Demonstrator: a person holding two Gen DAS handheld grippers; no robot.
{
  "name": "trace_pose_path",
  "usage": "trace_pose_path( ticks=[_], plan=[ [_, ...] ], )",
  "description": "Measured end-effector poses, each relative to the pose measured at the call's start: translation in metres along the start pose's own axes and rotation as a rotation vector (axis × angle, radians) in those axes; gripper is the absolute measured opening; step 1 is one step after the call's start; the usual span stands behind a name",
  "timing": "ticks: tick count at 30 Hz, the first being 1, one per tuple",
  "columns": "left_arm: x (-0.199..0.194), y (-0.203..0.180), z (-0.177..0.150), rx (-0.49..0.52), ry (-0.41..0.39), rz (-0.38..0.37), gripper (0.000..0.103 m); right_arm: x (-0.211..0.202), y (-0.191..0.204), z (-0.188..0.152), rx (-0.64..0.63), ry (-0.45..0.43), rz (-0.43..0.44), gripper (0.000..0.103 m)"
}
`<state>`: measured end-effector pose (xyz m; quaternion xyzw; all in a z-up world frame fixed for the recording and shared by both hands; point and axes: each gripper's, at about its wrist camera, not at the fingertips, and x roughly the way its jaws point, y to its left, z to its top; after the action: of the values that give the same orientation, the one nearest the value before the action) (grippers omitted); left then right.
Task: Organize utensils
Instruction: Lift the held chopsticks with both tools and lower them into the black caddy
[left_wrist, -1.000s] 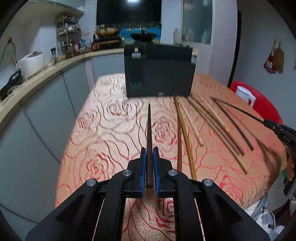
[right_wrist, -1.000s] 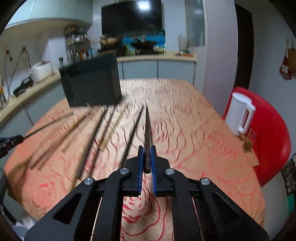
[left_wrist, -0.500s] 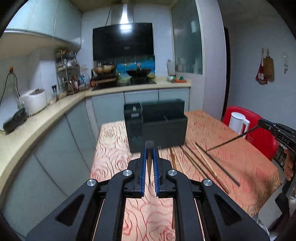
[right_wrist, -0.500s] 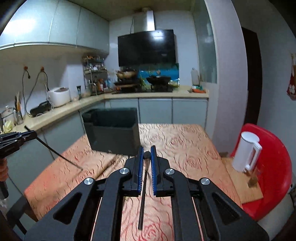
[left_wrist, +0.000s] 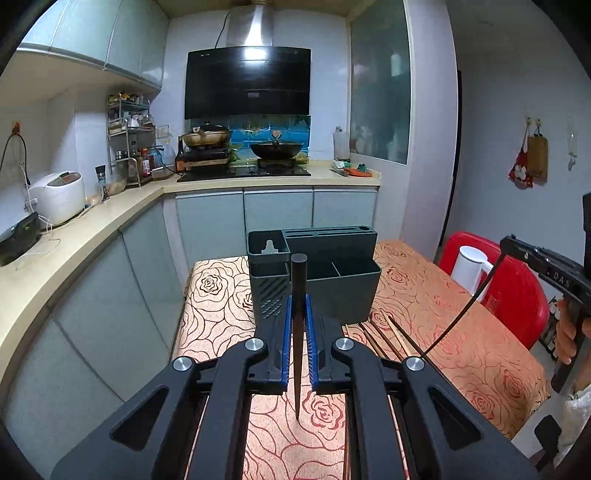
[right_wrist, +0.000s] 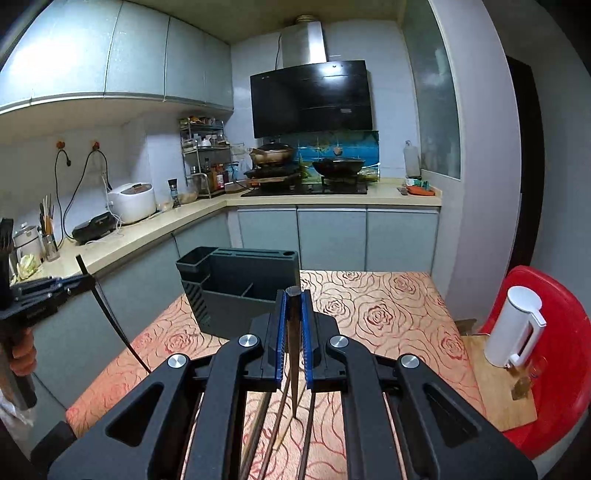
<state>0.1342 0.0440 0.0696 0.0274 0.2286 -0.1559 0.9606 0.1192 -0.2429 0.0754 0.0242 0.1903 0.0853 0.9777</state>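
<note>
My left gripper (left_wrist: 298, 310) is shut on a dark chopstick (left_wrist: 297, 291), held upright with its thin tip down above the table. My right gripper (right_wrist: 293, 317) is shut on another dark chopstick (right_wrist: 293, 332), also upright, tip down. A dark utensil holder (left_wrist: 325, 273) with several compartments stands at the table's far end, ahead of both grippers; it shows in the right wrist view (right_wrist: 240, 288) too. Several chopsticks (left_wrist: 384, 338) lie on the cloth to the right of the left gripper. In the left wrist view the right gripper (left_wrist: 509, 247) appears at right with its chopstick (left_wrist: 465, 314).
The table has a rose-patterned orange cloth (left_wrist: 443, 314). A red chair (right_wrist: 546, 332) with a white kettle (right_wrist: 517, 325) and a wooden board stands at right. Grey kitchen cabinets and counter (left_wrist: 92, 229) run along the left and back.
Both grippers have lifted and tilted up, swinging their chopsticks from lying forward over the table to standing upright. The views now look across the kitchen instead of down at the cloth.
</note>
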Motion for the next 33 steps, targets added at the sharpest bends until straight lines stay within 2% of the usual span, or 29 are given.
trace_pose_path(
  ticks=[7,14,33],
  plan=[
    [0.007,0.003,0.011,0.001,0.016,-0.014,0.007,0.003,-0.002,0.026,0.027,-0.003,0.033,0.008],
    [0.009,0.000,0.033,0.015,0.014,-0.037,0.007,0.003,0.008,0.053,0.000,-0.007,0.065,0.008],
    [0.028,-0.024,0.135,0.051,-0.106,-0.012,0.007,0.024,0.018,0.121,-0.020,-0.089,0.026,0.008]
  ],
)
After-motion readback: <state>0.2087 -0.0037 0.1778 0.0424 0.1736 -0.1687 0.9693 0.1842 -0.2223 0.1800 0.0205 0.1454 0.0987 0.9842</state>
